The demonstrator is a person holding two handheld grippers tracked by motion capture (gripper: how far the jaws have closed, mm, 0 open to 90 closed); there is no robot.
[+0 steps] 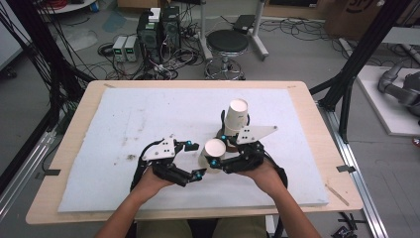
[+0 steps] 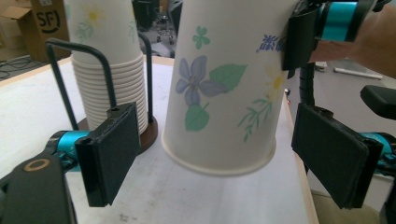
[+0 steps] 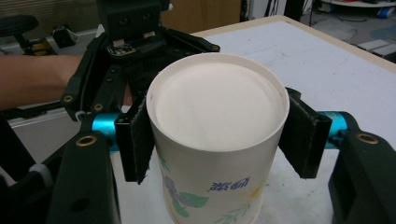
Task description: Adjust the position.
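**Right tongs pinching upside-down cup, left tongs spread around it**

Right tongs (image 1: 218, 150) clamped on paper cup (image 1: 215, 148), pads pressed on both sides near its closed bottom. Cup inverted: base up, open rim down, long axis roughly vertical with a slight tilt. Held above worktop (image 1: 124, 119), rim looks clear of the surface.

Left tongs (image 1: 195, 159) spread wide, nothing gripped. From the left gripper view, cup (image 2: 224, 88) sits dead centre between the two pads, lower rim level with them, gaps on both sides. No contact visible yet.

Key relation: cup lies straight ahead of left tongs, already inside their opening, axis crossing the closing line at about a right angle. Left hand nearer the rim end, right hand owns the base end.

Likely next: close left tongs on the lower wall for a handover, or pull a nested cup apart. Cannot tell whether one cup or two. Thin wall, so risk of crushing if squeezed hard.

Cup stack (image 1: 236, 116) in wire holder (image 2: 100, 70) stands just behind, apart from the held cup.
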